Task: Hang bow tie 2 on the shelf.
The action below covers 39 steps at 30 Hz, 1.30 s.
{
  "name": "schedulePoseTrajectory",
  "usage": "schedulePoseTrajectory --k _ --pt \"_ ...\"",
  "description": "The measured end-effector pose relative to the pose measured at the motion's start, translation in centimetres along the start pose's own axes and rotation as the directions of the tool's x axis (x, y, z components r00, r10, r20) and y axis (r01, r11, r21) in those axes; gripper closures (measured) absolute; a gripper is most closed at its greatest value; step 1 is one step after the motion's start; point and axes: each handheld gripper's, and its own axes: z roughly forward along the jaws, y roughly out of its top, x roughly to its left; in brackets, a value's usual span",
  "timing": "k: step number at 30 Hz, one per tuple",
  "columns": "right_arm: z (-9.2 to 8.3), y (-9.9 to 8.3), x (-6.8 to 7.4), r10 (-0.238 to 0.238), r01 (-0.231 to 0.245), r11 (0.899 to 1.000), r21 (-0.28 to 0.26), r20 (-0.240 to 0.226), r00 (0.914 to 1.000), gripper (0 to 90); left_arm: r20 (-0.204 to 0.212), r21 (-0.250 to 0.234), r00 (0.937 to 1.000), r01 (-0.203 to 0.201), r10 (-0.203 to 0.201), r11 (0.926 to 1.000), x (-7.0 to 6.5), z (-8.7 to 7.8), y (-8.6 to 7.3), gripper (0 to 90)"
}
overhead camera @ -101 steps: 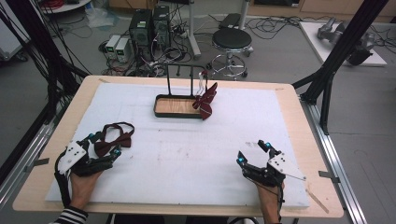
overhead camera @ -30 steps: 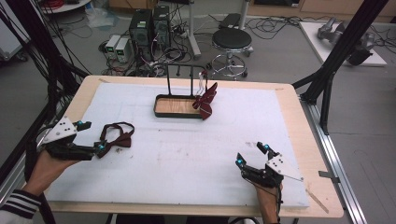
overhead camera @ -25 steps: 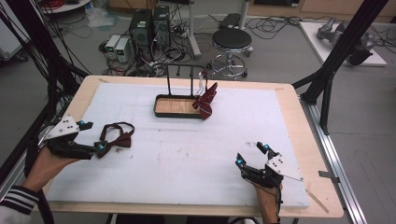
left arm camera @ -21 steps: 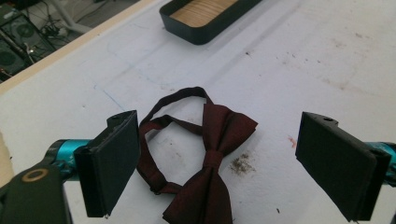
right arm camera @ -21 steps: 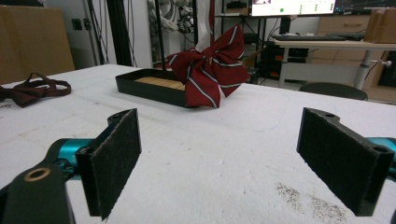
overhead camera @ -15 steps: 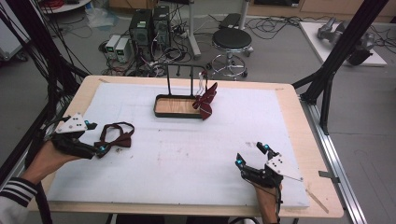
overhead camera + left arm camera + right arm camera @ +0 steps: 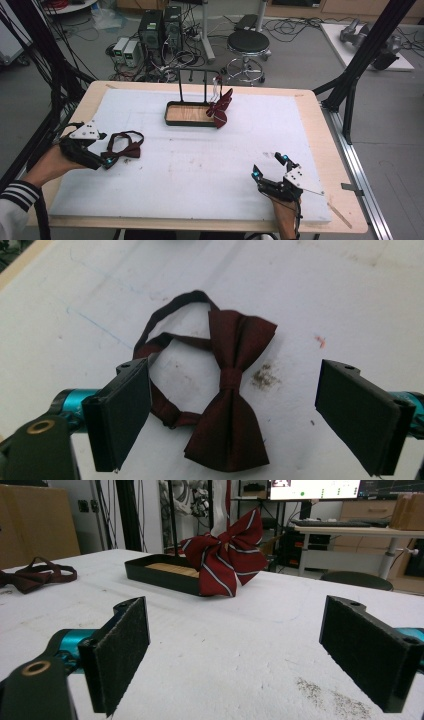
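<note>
A dark maroon bow tie (image 7: 125, 147) (image 7: 232, 390) with a black neck strap lies flat on the white mat at the left. My left gripper (image 7: 104, 148) (image 7: 232, 420) hovers over it, open, one jaw on each side of the bow. A red striped bow tie (image 7: 220, 106) (image 7: 225, 560) hangs from the black rack (image 7: 197, 85) over a shallow wooden-bottomed tray (image 7: 187, 115) (image 7: 160, 572) at the back centre. My right gripper (image 7: 271, 167) (image 7: 235, 655) rests open near the front right of the mat, pointing toward the tray, with nothing between its jaws.
The white mat (image 7: 200, 160) covers a wooden table (image 7: 320, 130). A black frame post (image 7: 360, 55) rises at the right rear corner. Computers and a stool (image 7: 248, 42) stand on the floor beyond the table. Small dirt specks (image 7: 263, 377) mark the mat by the maroon tie.
My left gripper rose from the front left, swung out to the left edge, then moved right and forward over the maroon bow tie. The right gripper stayed put.
</note>
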Motion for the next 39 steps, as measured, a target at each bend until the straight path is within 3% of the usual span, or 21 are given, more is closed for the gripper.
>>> schedulePoseTrajectory --k 9,12,19,22,33,36,39 --pt "0.0 0.0 -0.1 -0.003 0.003 1.0 -0.003 0.001 1.0 11.9 0.023 0.09 0.9997 -0.008 0.006 0.9959 0.4 1.2 -0.4 18.5" --pt "0.0 0.0 0.0 0.004 -0.004 1.0 0.001 0.002 1.0 11.9 0.03 0.134 0.9995 -0.013 0.009 0.9908 0.6 1.9 -0.4 18.6" --pt "0.0 0.0 -0.1 0.006 -0.006 1.0 -0.003 0.001 1.0 11.9 0.05 0.163 0.9987 -0.016 0.008 0.9864 0.8 2.6 -0.7 22.0" --pt "0.0 0.0 -0.1 0.007 -0.007 1.0 -0.002 0.001 1.0 11.9 0.055 0.199 0.9985 -0.011 0.0 0.9799 0.8 3.0 -1.1 22.0" --pt "0.0 0.0 -0.1 0.003 -0.003 1.0 -0.007 0.004 1.0 11.9 0.064 0.254 0.9979 -0.008 -0.008 0.9671 0.9 3.6 -1.5 29.4" --pt "0.0 0.0 -0.1 0.005 -0.005 1.0 -0.007 0.003 1.0 11.9 0.072 0.269 0.9967 0.017 -0.038 0.963 1.2 3.9 -1.9 30.8" --pt "-0.1 0.0 -0.1 0.004 -0.004 1.0 -0.009 0.002 1.0 11.9 0.073 0.282 0.9965 0.018 -0.04 0.9592 1.2 4.1 -1.9 34.2"
